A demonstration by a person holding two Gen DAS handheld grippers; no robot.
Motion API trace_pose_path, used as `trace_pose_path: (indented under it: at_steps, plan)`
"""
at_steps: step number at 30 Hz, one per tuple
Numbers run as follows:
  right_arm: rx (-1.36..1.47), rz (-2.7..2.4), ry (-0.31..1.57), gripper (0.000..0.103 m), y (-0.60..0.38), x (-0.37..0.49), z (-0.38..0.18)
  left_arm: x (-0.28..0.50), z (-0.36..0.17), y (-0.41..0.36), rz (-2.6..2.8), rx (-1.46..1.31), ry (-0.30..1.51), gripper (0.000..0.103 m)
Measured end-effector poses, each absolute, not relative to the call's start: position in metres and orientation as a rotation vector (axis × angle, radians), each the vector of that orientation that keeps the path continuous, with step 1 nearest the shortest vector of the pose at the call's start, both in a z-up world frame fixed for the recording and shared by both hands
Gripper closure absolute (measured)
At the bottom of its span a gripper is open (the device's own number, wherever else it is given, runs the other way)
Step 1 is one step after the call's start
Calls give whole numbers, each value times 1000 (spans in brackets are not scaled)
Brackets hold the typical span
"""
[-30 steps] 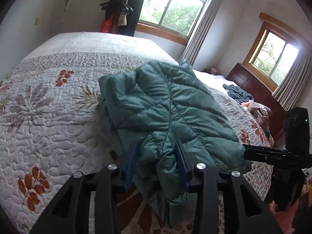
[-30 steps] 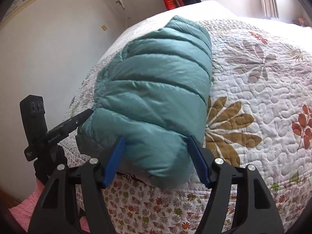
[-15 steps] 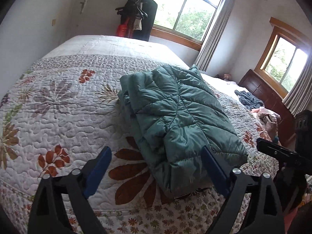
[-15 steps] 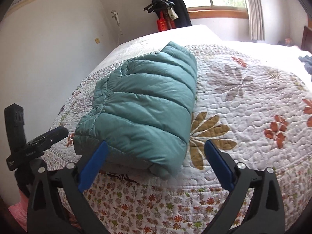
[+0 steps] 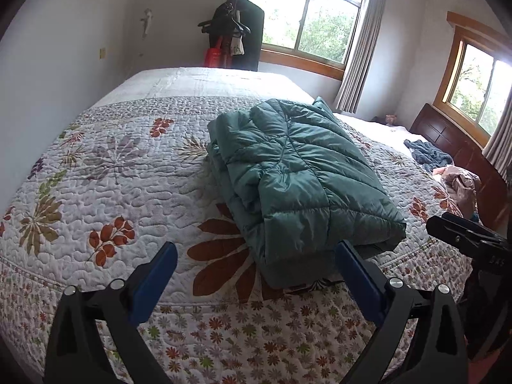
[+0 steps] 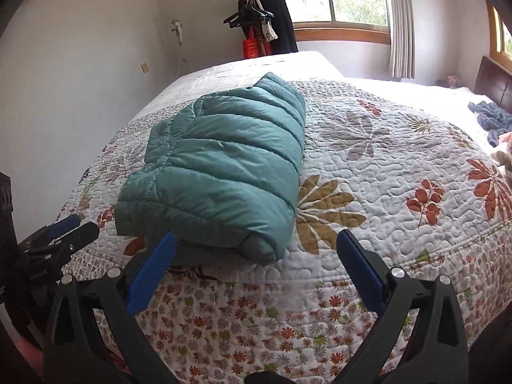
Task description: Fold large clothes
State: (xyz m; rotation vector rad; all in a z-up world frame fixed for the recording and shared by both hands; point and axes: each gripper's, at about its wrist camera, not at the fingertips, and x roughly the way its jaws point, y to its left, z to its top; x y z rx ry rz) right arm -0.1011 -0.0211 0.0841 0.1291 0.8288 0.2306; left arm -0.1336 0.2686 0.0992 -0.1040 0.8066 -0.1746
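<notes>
Daylight from two wood-framed windows (image 5: 307,28) fills a white-walled bedroom, where a bed (image 5: 134,185) under a floral quilt takes up most of both views.

Seen from the left wrist, the left gripper (image 5: 256,265) has its blue-padded jaws spread wide apart with nothing between them, held off the near edge of the bed. Its right pad sits just in front of the near corner of the folded jacket (image 5: 297,172), apart from it. From the right wrist, the right gripper (image 6: 256,252) likewise has its jaws wide apart and empty; its left pad lines up with the near end of the same jacket (image 6: 220,166), though contact cannot be told from this angle.

That teal puffer jacket lies folded into a compact bundle on the quilt, close to the near edge of the bed, its long side running away toward the far wall. In the left view, layered folds show along its left side; in the right view, a rounded fold shows at its near right corner.

Farther out on the right side of the bed lie a crumpled blue garment (image 5: 428,155) and a pinkish one (image 5: 460,182), well apart from the jacket. A dark wooden headboard (image 5: 454,147) stands behind them. In the far corner, a coat rack (image 5: 236,32) carries dark clothes and a red bag.
</notes>
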Motion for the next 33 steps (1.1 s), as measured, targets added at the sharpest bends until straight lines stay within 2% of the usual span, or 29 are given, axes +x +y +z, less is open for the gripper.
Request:
trace_pose_path:
  at_steps: [10, 26, 33]
  plan:
    - [82, 167, 823, 3, -26, -121, 80, -148, 101, 270, -71, -54, 783, 4]
    - [22, 114, 897, 3, -19, -135, 61, -159, 68, 269, -5, -32, 900, 4]
    - [20, 138, 912, 3, -7, -137, 61, -166, 75, 266, -17, -20, 880, 4]
